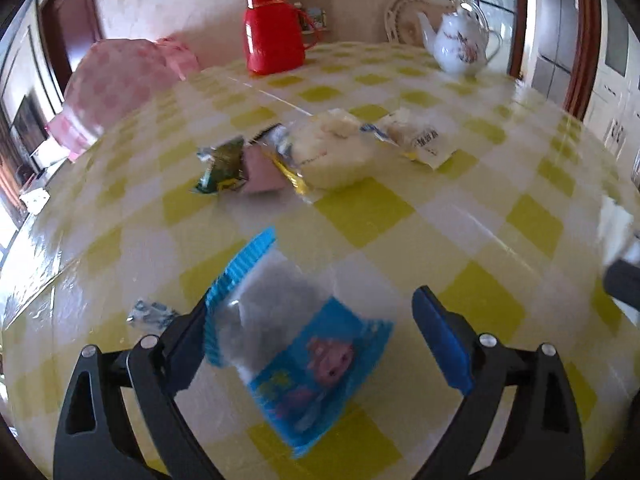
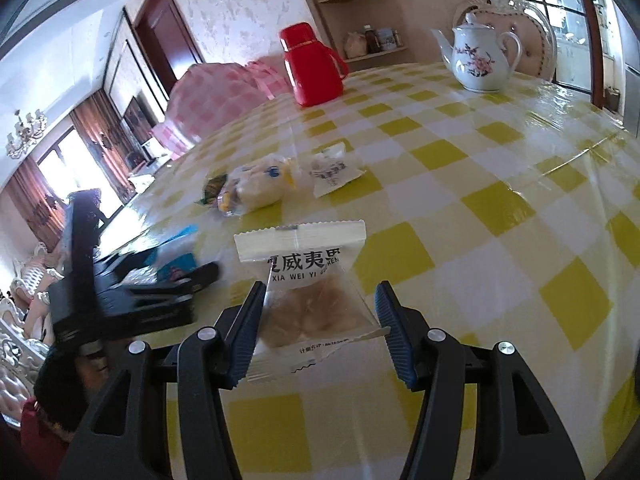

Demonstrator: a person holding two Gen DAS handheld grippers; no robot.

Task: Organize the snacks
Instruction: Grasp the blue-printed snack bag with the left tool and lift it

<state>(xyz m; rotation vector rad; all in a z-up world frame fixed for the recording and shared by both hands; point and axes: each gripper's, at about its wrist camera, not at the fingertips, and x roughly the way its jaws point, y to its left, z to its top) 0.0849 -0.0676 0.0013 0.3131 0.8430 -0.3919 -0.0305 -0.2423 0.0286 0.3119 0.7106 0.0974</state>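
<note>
My left fingers (image 1: 308, 344) spread around the blue snack packet (image 1: 296, 356); right fingers (image 2: 320, 332) pinching the clear nut packet (image 2: 312, 292) above the desk (image 2: 500, 200).

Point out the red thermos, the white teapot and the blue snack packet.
red thermos (image 1: 274, 38), left wrist view, body.
white teapot (image 2: 480, 62), right wrist view, flowered belly.
blue snack packet (image 1: 312, 364), left wrist view, printed front.
</note>
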